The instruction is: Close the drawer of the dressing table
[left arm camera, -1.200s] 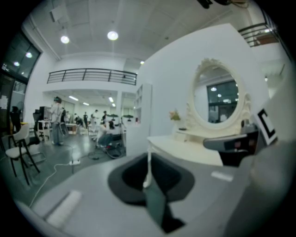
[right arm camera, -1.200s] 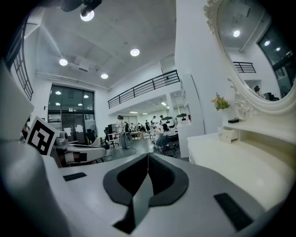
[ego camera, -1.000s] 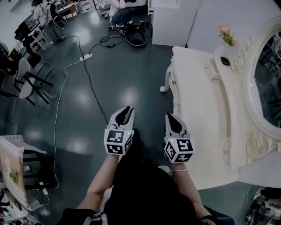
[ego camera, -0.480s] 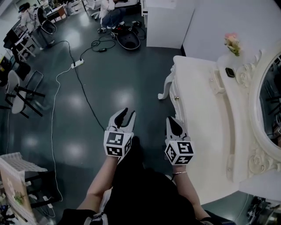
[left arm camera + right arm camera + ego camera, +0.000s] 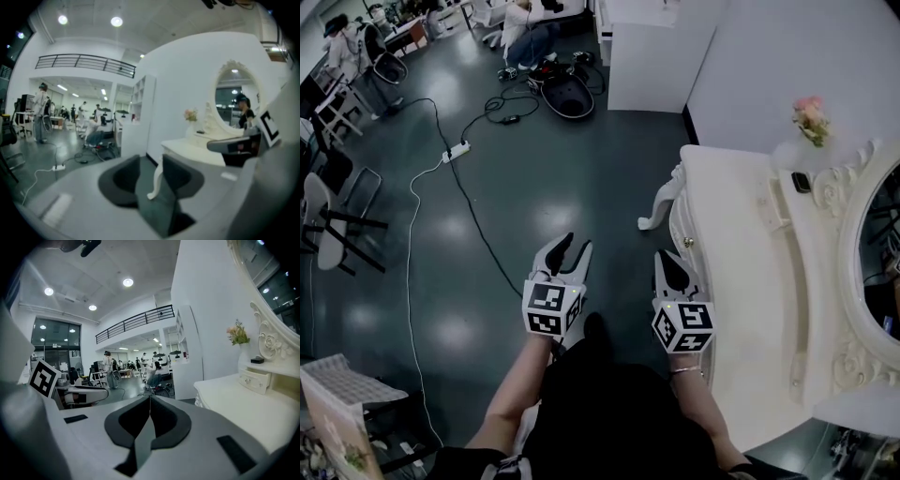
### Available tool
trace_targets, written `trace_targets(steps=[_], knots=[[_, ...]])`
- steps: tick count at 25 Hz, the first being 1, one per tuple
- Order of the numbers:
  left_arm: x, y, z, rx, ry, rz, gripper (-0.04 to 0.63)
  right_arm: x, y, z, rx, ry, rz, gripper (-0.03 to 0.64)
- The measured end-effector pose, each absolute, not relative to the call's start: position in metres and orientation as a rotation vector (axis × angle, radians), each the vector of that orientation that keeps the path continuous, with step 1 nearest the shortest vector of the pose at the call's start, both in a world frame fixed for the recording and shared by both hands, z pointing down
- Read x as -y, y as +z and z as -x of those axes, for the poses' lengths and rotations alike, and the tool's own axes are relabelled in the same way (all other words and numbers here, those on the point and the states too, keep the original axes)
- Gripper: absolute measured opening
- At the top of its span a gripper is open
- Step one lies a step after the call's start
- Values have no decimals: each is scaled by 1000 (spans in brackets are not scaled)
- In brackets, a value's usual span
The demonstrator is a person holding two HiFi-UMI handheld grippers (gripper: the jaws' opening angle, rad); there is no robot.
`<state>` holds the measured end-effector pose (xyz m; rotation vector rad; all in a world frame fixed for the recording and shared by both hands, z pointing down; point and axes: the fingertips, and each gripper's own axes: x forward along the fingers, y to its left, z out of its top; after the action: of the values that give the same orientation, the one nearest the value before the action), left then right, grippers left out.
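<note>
The white dressing table (image 5: 741, 253) stands at the right of the head view, with an oval mirror (image 5: 881, 253) behind it. A small drawer (image 5: 777, 208) (image 5: 255, 379) juts a little from its raised shelf. A knob (image 5: 687, 242) shows on the front edge. My left gripper (image 5: 577, 244) (image 5: 150, 159) hangs over the dark floor, left of the table; its jaws are opening with nothing between them. My right gripper (image 5: 662, 254) (image 5: 150, 397) is beside the table's front corner, shut and empty. Neither gripper touches the table.
Pink flowers (image 5: 811, 117) and a small black object (image 5: 802, 182) sit on the shelf. A cable with a power strip (image 5: 455, 150) runs across the floor. Chairs (image 5: 328, 216) stand at left, a white cabinet (image 5: 642, 52) at the back, and people beyond it.
Both grippers have travelled together across the floor along the table's front, so the table now lies further right. The left jaws have spread wider. The right jaws stayed together.
</note>
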<state>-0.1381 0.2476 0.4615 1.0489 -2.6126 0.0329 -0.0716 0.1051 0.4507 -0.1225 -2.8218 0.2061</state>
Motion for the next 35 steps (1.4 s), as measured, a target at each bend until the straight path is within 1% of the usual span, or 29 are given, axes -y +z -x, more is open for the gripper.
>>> trace_targets(steps=[8,16,29,35], knots=[[-238,464,173,2579,23,-1120,173,-102,450,102,2823,199,67,5],[-211,469,196,2524,35,-1219,173,-81,451,115,2821,216,-37,5],[-81,471,227,2365,109,-1486,178,18,455,126,2810,306,-315,5],[-7,477,228,2250,148,-1629,178,73,459,121,2784,345,-475,5]])
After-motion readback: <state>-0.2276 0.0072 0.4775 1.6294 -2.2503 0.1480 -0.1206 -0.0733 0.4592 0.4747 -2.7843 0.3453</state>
